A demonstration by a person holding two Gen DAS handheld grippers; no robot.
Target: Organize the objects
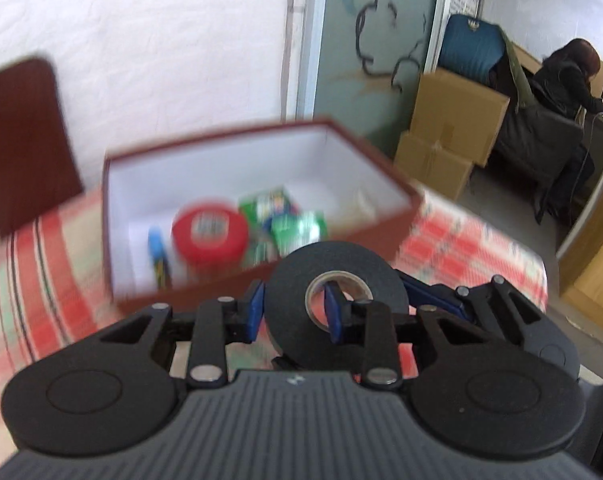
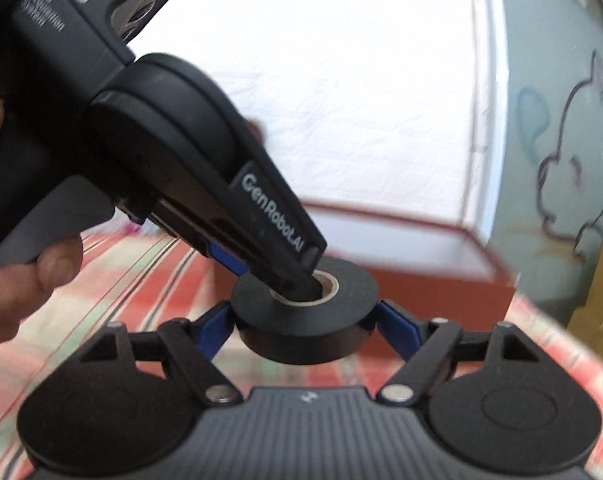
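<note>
Left tool (image 1: 295,312): you hold it clamped on the wall of the black tape roll (image 1: 333,276), one blue pad (image 1: 256,312) on the outer face, the other inside the cardboard core. Its jaws have just been closing, with the roll's wall between them.
Right tool (image 2: 304,320): its blue fingers (image 2: 215,330) stand wide, one at each side of the same roll; whether the pads press it you cannot tell from these views.
Black tape roll: lying flat, lifted clear of the checked cloth (image 1: 49,264) on the desk, just in front of the near wall of the box.
Box (image 1: 381,236): dark red outside, white inside, open, standing on the cloth towards the far edge of the desk.
Box contents: a red tape roll (image 1: 209,232), a blue marker-like item (image 1: 157,252) and green packets (image 1: 285,220), all blurred.
Lid (image 1: 21,140): dark red, upright at the far left corner.
Your hand (image 2: 17,264): its fingers wrap the left tool's grip.
Background: stacked cardboard boxes (image 1: 453,136) and a seated person (image 1: 565,92) off the right edge.
</note>
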